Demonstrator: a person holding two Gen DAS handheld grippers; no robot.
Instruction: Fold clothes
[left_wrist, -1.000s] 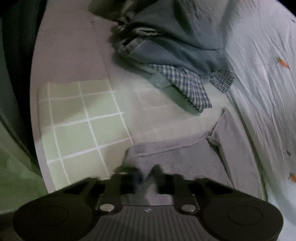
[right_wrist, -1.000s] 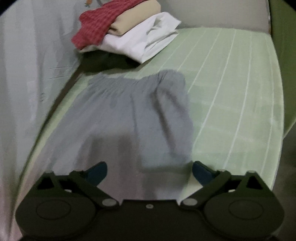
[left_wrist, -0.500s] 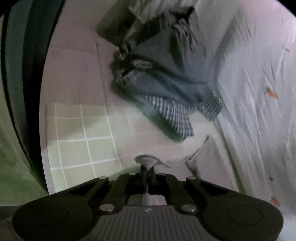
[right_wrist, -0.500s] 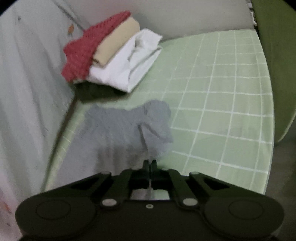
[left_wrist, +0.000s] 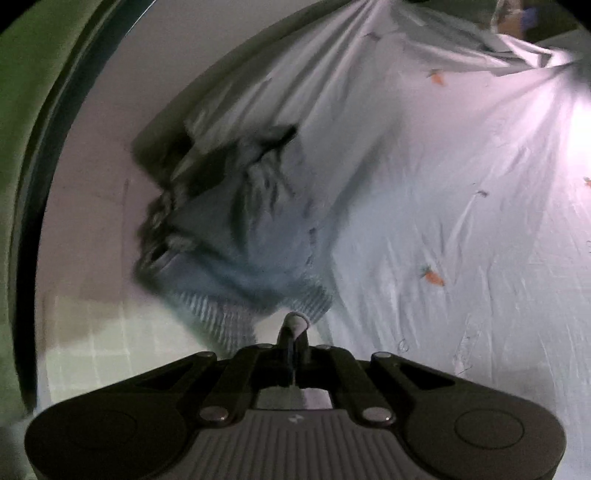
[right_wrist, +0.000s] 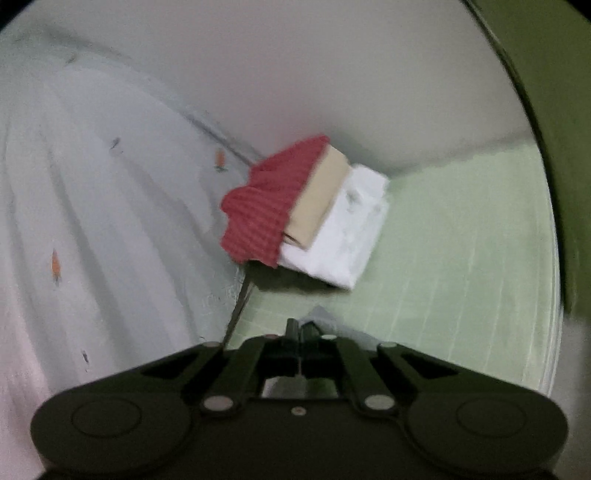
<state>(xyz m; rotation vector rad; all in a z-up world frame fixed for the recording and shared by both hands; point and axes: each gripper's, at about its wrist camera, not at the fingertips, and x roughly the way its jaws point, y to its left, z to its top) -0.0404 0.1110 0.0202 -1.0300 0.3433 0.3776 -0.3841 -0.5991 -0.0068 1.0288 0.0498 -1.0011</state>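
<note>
now both jaws pinching the grey garment (left_wrist: 294, 320), lifted since, views tilted upward

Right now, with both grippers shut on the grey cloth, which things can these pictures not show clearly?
- grey cloth: left wrist view shows only a pinched tip; the rest is below the left gripper.
- grey cloth, right wrist view: mostly hidden behind the right gripper.
- unfolded pile: motion-blurred, single garments unclear.
- folded stack: lowest dark layer in shadow.

Black left gripper (left_wrist: 294, 334) body, ribbed grey panel, silver screws
</note>
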